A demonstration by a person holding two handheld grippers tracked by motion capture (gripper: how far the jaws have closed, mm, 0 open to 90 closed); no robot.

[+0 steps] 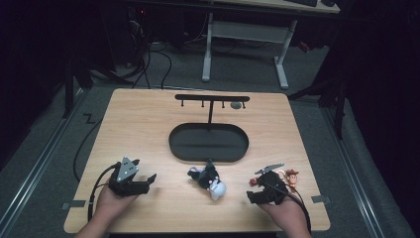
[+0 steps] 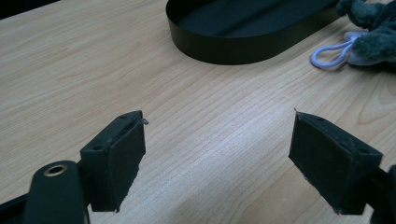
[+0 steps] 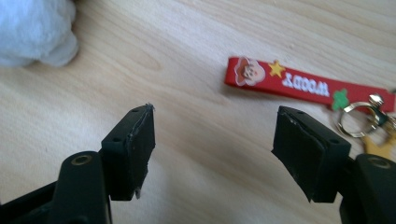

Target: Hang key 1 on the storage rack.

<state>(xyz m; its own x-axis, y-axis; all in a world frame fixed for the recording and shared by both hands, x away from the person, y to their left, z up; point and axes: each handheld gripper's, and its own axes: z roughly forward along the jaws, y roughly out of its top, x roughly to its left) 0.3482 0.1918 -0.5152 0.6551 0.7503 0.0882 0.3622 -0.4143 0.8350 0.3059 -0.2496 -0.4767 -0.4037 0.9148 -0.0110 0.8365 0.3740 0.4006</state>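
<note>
The black oval tray [image 1: 208, 144] in the desk's [image 1: 148, 124] middle holds nothing. Near the front edge lies the plush toy [image 1: 210, 179]. The right tool [image 3: 212, 154] is released, with only bare desk between its pads, beside the red keychain strap [image 3: 299, 84], whose lettering the right gripper view shows. The left tool [image 2: 217, 158] is released too.

One plush toy [image 1: 209, 179], one red keychain [image 3: 299, 84], one black oval tray [image 1: 183, 148], one hook rack [image 1: 212, 98], two grippers

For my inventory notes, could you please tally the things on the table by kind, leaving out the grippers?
Plush toy keychains: 1, the dark plush toy
Strap keychains: 1, the red strap keychain
Stands: 1, the black hook stand with its oval tray
Total: 3
</note>
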